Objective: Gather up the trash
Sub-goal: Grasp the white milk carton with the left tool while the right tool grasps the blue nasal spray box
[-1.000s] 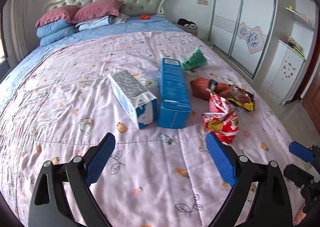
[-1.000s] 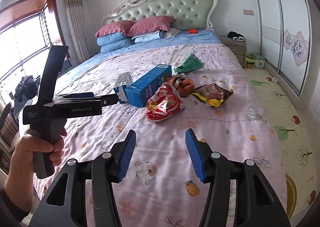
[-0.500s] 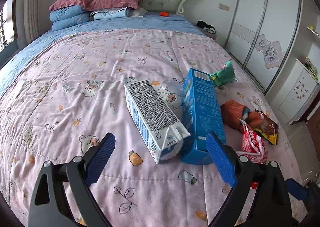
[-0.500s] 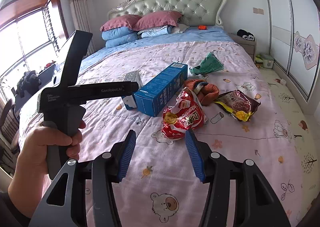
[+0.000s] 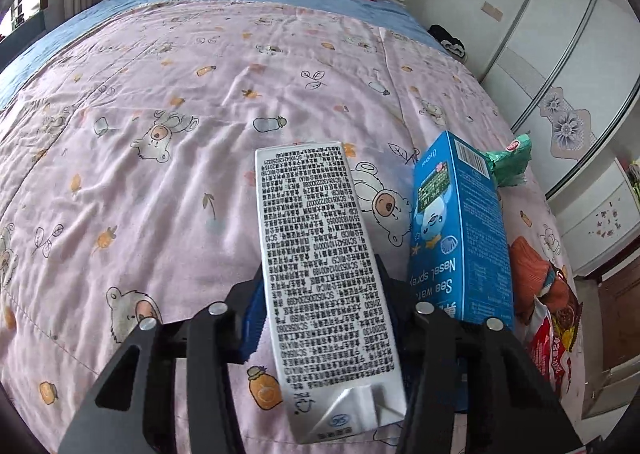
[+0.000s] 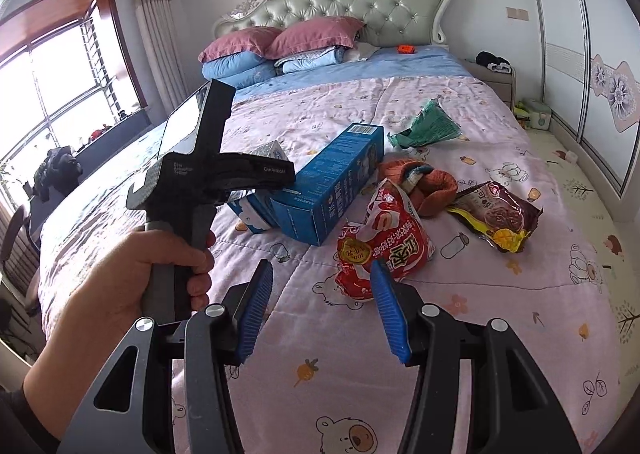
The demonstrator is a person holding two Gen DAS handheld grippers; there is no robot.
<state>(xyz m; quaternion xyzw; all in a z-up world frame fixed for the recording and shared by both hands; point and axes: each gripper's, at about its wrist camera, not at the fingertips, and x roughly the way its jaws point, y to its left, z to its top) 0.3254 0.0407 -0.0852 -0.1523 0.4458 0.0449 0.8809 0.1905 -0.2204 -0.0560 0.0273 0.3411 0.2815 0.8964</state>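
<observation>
Carton: the white carton (image 5: 326,290) lay on the quilt (image 5: 160,133), just left of the blue box (image 5: 460,238), gable end toward my camera.
Left gripper: my left gripper (image 5: 324,318) straddled the carton's body, blue pads at both long sides; I could not tell whether they pressed or merely flanked it.
Right gripper: my right gripper (image 6: 322,310) hung spread and empty, near the red bag (image 6: 380,250).
Handling: I judged the carton light, likely empty, stiff at the edges but crushable; mid-body across the narrow faces looked the safest hold.
Materials: coated printed card, smooth, perhaps slick; the quilt was soft and wrinkled, the bag crinkly foil.
</observation>
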